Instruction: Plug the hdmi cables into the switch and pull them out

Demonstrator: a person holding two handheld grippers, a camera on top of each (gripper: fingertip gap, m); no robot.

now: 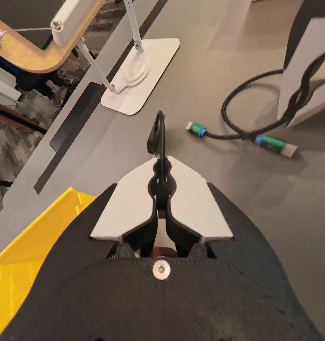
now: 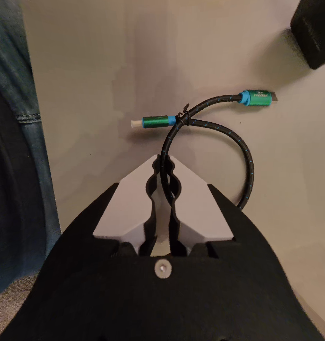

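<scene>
Your left gripper [image 1: 161, 158] is clenching a thin black lead [image 1: 162, 140] between its white fingers [image 1: 132, 199]. The lead is running down the slot, its plug end sitting deep between them, and beyond the tips it is looping over to the small black switch [image 1: 152, 137], which is hanging just ahead of the tips above the grey table [image 1: 222, 203]. To the right, well apart from the switch, the braided hdmi cable [image 1: 231, 103] is lying coiled on the table, with one green plug [image 1: 195, 127] pointing left and the other green plug [image 1: 274, 145] pointing right. At the far left, a white lamp base [image 1: 158, 73] is standing near the table's edge.

Your right gripper [image 2: 162, 156] is grasping the same braided cable [image 2: 248, 162]: two runs of it are passing between the fingers [image 2: 130, 201], pinched there. Past the tips, the cable is crossing itself at a black tie [image 2: 183, 116]; one green plug [image 2: 154, 121] is pointing left and the other green plug [image 2: 255, 100] is lying farther right. Denim cloth [image 2: 16, 92] is filling the left edge.
</scene>
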